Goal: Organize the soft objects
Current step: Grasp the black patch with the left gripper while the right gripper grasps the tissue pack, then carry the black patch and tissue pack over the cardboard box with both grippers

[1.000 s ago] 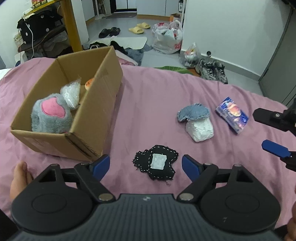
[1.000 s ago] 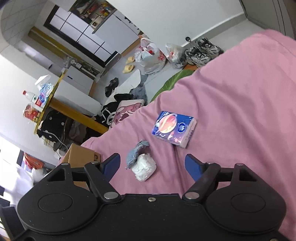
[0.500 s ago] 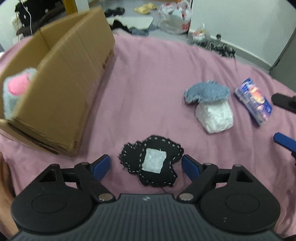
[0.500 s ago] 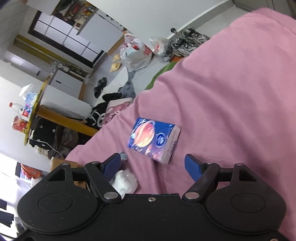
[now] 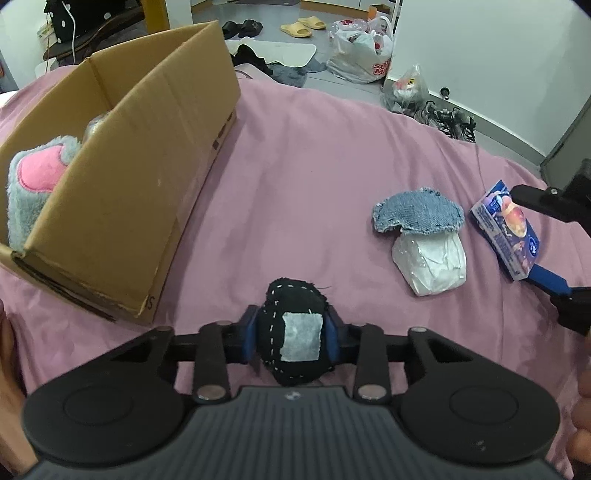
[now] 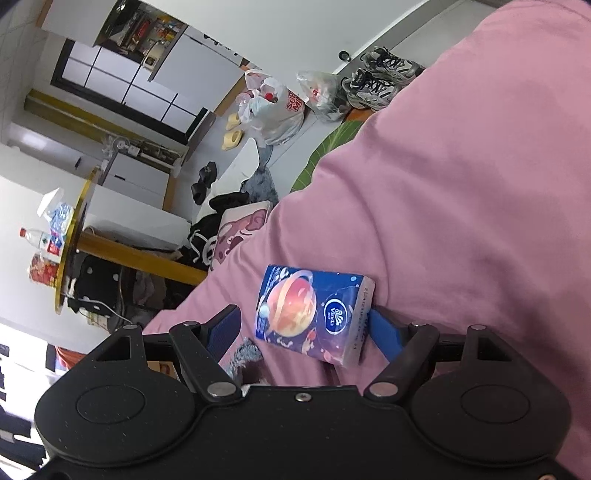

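A black stitched cushion (image 5: 295,295) with a white patch is bunched between the blue pads of my left gripper (image 5: 291,338). Its jaws are closing and press on both sides of the cushion. It lies on the pink sheet (image 5: 314,155) just right of the cardboard box (image 5: 147,166), which holds a grey and pink plush (image 5: 33,184). My right gripper (image 6: 303,325) stands open around a blue tissue pack (image 6: 310,314), which lies on the sheet between its fingers. In the left wrist view the same pack (image 5: 506,232) sits at the far right. A denim-capped mushroom toy (image 5: 421,214) lies between the two grippers.
The bed's far edge drops to a floor with plastic bags (image 5: 358,48), sneakers (image 6: 380,81) and slippers (image 5: 303,27). A wooden table leg (image 6: 140,254) and clothes stand beyond the box. A hand (image 5: 7,387) shows at the left edge.
My left jaws have gone from wide apart to pressing on the black cushion, which now bulges up between them. My right gripper has come down around the tissue pack.
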`<state>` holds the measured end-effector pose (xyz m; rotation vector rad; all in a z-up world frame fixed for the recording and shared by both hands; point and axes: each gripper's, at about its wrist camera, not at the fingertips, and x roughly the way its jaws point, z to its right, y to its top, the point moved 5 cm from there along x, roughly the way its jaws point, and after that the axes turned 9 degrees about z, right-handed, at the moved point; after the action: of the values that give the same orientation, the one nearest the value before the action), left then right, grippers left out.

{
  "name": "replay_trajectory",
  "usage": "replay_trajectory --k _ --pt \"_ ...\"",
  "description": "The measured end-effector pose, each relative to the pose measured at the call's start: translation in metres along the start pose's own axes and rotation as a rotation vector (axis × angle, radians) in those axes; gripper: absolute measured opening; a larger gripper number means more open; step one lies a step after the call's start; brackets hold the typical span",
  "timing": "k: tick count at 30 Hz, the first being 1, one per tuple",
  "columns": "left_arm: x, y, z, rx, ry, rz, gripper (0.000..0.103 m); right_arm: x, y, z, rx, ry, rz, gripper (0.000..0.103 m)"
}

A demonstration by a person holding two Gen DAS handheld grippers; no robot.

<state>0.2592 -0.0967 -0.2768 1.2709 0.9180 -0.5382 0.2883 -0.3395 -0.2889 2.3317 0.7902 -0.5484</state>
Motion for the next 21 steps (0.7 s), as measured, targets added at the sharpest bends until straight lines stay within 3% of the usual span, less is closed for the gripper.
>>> replay_trajectory --k 2,3,5,12,21 --pt "-0.001 0.000 -0.002 -0.011 -0.013 -0.005 0.033 0.003 0.001 0.001 0.013 0.001 0.001 0.065" --pt "-0.001 0.000 -0.003 -0.017 -0.016 -0.009 0.033 0.006 0.001 0.002 0.020 -0.002 -0.005 0.051" --pt "-0.003 0.000 -0.006 -0.029 -0.019 -0.015 0.033 0.010 -0.001 0.006 0.039 -0.003 -0.035 0.033" --pt "-0.016 0.004 -0.010 -0.034 -0.043 0.002 0.033 -0.011 -0.007 0.007 0.036 -0.004 -0.040 0.023" --pt "-0.051 0.017 -0.008 -0.033 -0.098 0.072 0.033 -0.060 -0.010 -0.010 -0.034 -0.005 0.010 0.020"
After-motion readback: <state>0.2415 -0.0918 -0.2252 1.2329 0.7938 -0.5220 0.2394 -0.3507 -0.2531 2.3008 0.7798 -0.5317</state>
